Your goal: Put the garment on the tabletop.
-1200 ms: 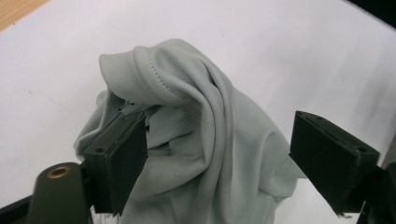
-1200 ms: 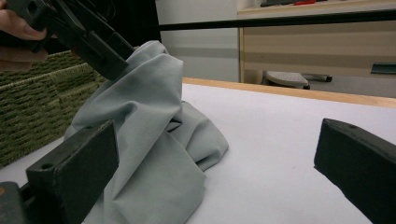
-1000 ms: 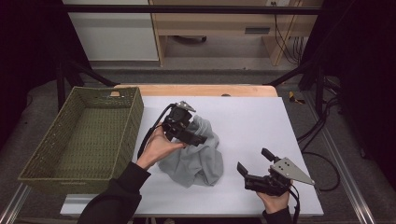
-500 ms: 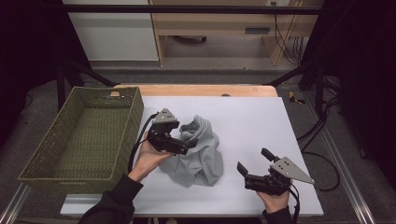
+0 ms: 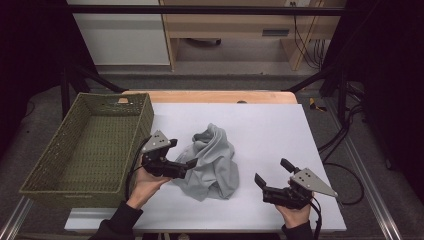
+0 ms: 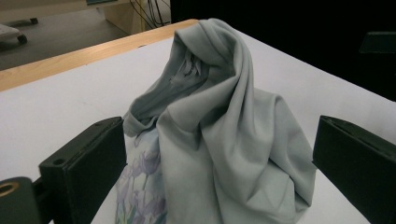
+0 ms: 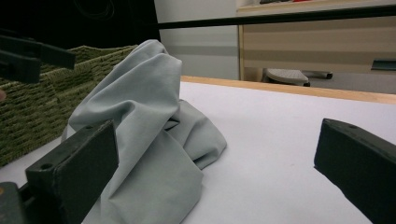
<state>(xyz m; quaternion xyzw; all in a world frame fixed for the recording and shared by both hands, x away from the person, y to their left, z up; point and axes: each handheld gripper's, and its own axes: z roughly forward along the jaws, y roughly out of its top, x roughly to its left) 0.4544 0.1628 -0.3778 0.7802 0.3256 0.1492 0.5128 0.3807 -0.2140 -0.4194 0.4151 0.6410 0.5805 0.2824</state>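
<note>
So, scene: white desk (image 5: 280, 130) w/ wood back edge, person's 2 hands in from bottom, 1 tool each.
Cloth: grey garment (image 5: 212, 162), crumpled in a heap at desk centre, peak standing up; left gripper view shows a pale floral print on a lower fold (image 6: 140, 182).
Basket: green woven basket (image 5: 132, 120), rectangular, at desk's left edge, nothing visible inside; just left of the left tool.
Left tool: left tool (image 5: 186, 164) held by left hand (image 5: 145, 185), betw. basket & garment, pointing right at the cloth. Jaws spread wide; in left gripper view the garment sits betw. them, 1 jaw close to the cloth's left fold, can't tell if touching. Not clamped on anything.
Right tool: right tool (image 5: 272, 172) in right hand (image 5: 295, 212), near desk's front right, apart from garment, pointing left toward it. Jaws wide apart, holding nothing; right gripper view has the garment (image 7: 140, 140) ahead & basket wall (image 7: 32, 116) behind it.
Bkgd: wooden furniture & cables on floor beyond desk.
</note>
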